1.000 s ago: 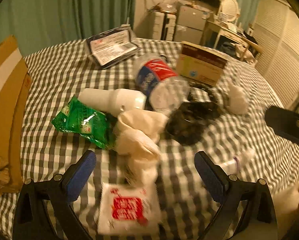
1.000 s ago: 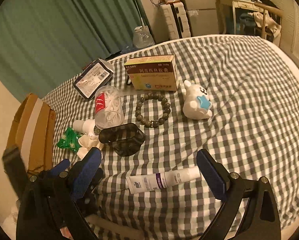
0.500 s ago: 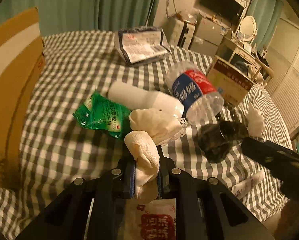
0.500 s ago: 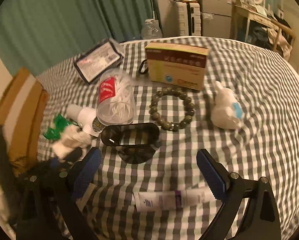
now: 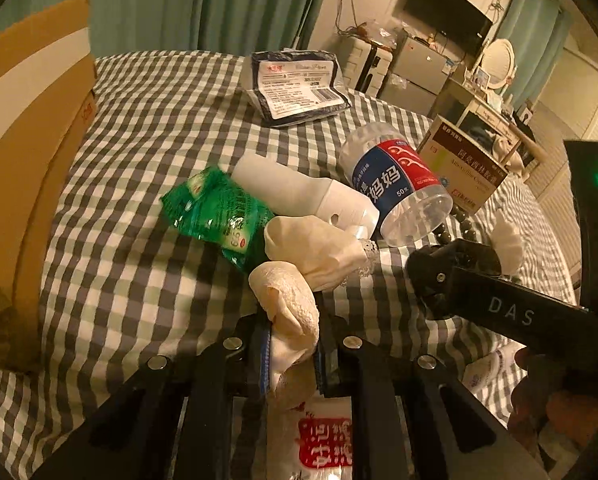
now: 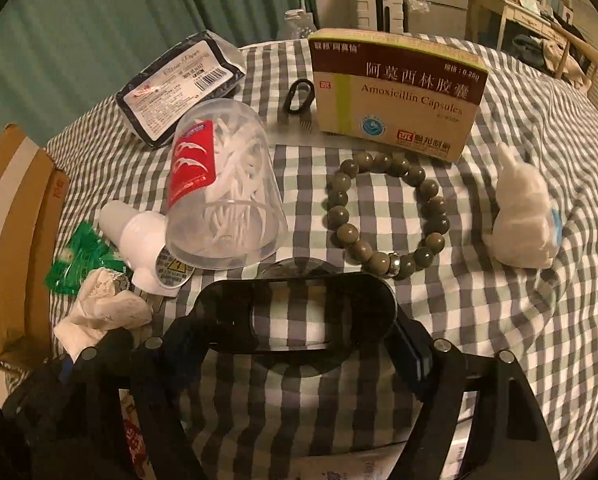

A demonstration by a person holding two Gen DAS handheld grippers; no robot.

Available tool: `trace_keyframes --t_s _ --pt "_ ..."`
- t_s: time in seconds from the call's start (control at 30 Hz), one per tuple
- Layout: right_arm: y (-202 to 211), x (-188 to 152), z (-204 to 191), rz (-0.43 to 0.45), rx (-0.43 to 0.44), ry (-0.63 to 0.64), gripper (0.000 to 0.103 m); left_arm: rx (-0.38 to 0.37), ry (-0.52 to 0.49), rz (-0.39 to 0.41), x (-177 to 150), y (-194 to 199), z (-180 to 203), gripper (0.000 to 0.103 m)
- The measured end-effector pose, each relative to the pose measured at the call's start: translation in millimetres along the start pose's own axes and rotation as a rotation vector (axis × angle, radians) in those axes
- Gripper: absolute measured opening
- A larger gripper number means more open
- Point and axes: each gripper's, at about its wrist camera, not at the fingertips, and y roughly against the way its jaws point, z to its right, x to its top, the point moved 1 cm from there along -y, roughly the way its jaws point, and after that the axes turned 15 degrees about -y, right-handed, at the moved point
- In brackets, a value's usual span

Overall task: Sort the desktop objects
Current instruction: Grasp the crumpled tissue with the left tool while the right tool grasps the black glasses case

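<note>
My left gripper (image 5: 290,354) is shut on a cream cloth (image 5: 295,316), whose other end (image 5: 315,244) lies against a green packet (image 5: 219,210) and a white bottle (image 5: 299,192). The cloth also shows in the right wrist view (image 6: 103,308). My right gripper (image 6: 299,340) has closed in on a dark oval case (image 6: 295,312) on the checked tablecloth (image 6: 499,320); its fingers press the case's ends. A clear tub of floss picks (image 6: 223,192), a bead bracelet (image 6: 383,228), an Amoxicillin box (image 6: 395,92) and a white rabbit figure (image 6: 523,220) lie beyond.
A cardboard box (image 5: 23,140) stands at the left edge. A dark labelled pouch (image 5: 299,88) lies at the far side. A red-and-white sachet (image 5: 323,440) lies under my left gripper. A black ring (image 6: 299,96) lies beside the medicine box. Furniture stands behind the table.
My left gripper closed on the cream cloth and has lifted its end. My right gripper moved forward and closed around the dark oval case.
</note>
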Motion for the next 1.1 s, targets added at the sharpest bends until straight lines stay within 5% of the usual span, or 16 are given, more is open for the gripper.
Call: trace_keyframes --t_s 0.6,1.1 --pt "92.8 -43.6 -5.6 0.09 0.056 0.026 0.077 -0.039 0.008 0.115 -10.5 88.7 7.9 0.016" --pt "169.4 -78.5 -67.5 0.169 0.12 0.135 0.077 -0.036 0.032 0.123 -3.4 164.7 -21.5 0.017"
